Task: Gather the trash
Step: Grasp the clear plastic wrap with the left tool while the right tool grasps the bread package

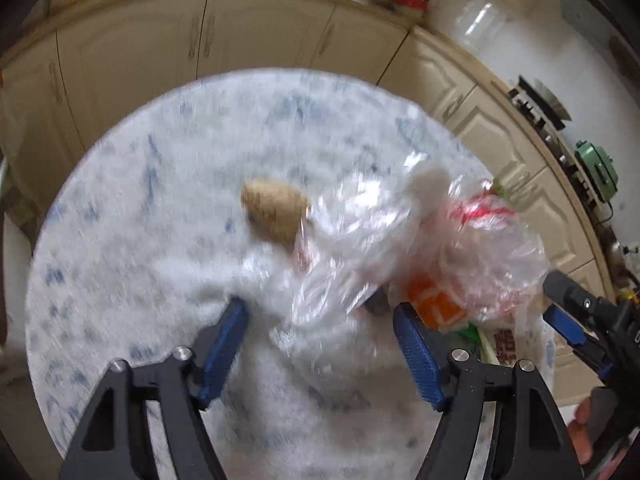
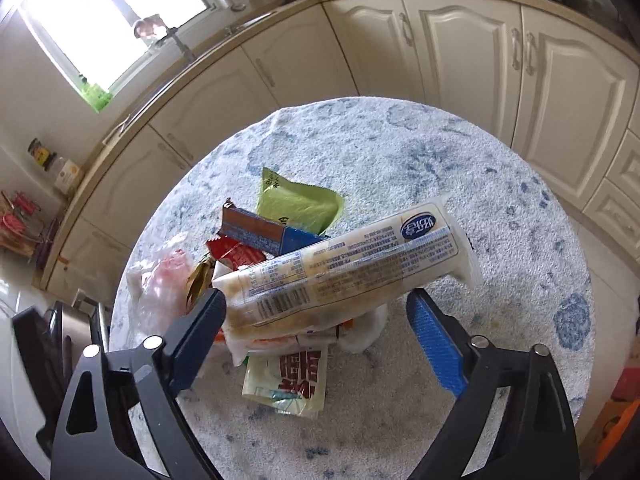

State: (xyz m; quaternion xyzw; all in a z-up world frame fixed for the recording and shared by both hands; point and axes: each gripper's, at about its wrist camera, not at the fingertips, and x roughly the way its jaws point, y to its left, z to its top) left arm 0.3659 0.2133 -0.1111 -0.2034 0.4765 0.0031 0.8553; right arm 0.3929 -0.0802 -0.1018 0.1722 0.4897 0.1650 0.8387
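A heap of trash lies on a round table (image 2: 480,200) covered in white cloth with blue patterning. My right gripper (image 2: 318,304) stands open around a long white printed wrapper (image 2: 352,264) that lies slantwise on top; its left end touches the left finger. Under it are a green packet (image 2: 296,204), a blue-brown carton (image 2: 260,232) and a red-lettered packet (image 2: 296,376). My left gripper (image 1: 322,320) is open, with the edge of a crumpled clear plastic bag (image 1: 360,232) between its fingers. A brown lump (image 1: 276,212) lies just beyond. The right gripper (image 1: 556,300) shows at the right.
Cream kitchen cabinets (image 2: 460,60) curve round behind the table, with a hob (image 1: 540,108) on the counter and a window (image 2: 112,12) over the sink. An orange wrapper (image 1: 436,304) lies under the clear bag. A hand (image 1: 584,432) grips the right tool.
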